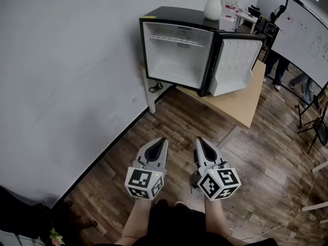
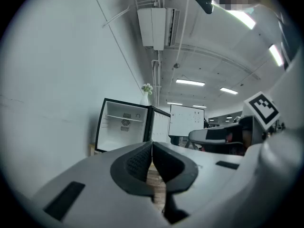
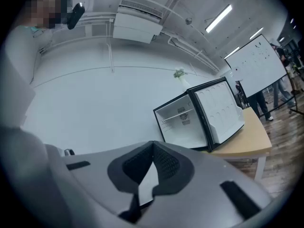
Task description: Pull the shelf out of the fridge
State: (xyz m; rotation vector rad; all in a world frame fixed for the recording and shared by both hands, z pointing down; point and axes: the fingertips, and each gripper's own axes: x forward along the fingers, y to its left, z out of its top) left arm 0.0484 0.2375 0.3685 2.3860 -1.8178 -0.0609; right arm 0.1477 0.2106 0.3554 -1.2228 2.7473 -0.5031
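Both tools are clenched with nothing in them: the left gripper (image 1: 163, 140) and the right gripper (image 1: 199, 140) have their jaws pressed together, dark ribbed pads meeting at the tips (each gripper's own view shows only background in the small gap behind the tips). They are held side by side and level, low over the wooden floor (image 1: 174, 119) and well apart from the fridge (image 1: 205, 78).

A stretch of bare floor lies between the grippers and the fridge. A white wall (image 1: 61, 76) runs along the left. The fridge sits on a low wooden table (image 1: 246, 104) against that wall, and a dark cable (image 1: 155, 87) hangs by the table's white leg (image 1: 150, 100). A white vase (image 1: 213, 5) with a bit of greenery stands on the fridge's black top. The door (image 1: 236, 65) is swung wide to the right, its white inner side facing out, so the front of the compartment stands open. Farther right there is a whiteboard (image 1: 307, 35), with people (image 1: 279, 65) standing near it. An air conditioner (image 2: 154, 27) is mounted high on the wall.

The shelf (image 1: 177, 39) is a thin, pale wire rack set level in the upper part of the white compartment. It spans from side wall to side wall and sits fully inside the fridge.
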